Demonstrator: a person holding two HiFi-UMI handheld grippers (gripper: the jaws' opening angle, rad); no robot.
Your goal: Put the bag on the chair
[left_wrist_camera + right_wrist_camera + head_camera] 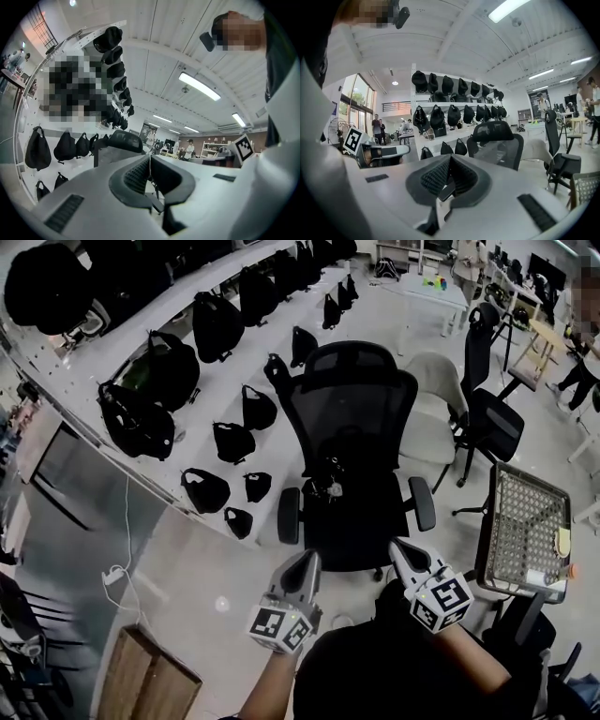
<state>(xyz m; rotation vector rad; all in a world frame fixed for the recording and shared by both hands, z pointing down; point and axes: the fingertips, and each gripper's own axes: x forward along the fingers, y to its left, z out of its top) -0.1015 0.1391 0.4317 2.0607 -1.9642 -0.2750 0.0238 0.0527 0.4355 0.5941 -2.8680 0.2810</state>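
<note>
A black mesh office chair (352, 409) stands in the middle of the head view. On its seat lies a dark bag (328, 487) with shiny fittings, hard to make out against the black. Both grippers hang in front of the chair, apart from it. My left gripper (309, 561) is shut with nothing between its jaws, as the left gripper view (150, 157) also shows, with the chair (123, 139) beyond. My right gripper (397, 547) is shut and empty too (450, 158), pointing toward the chair (498, 137).
White shelves (112, 357) with several black bags run along the left. A beige chair (436, 404) and another black chair (489, 418) stand at the right. A mesh basket (525, 526) is near my right gripper. A cardboard box (150, 679) sits lower left. People stand far off.
</note>
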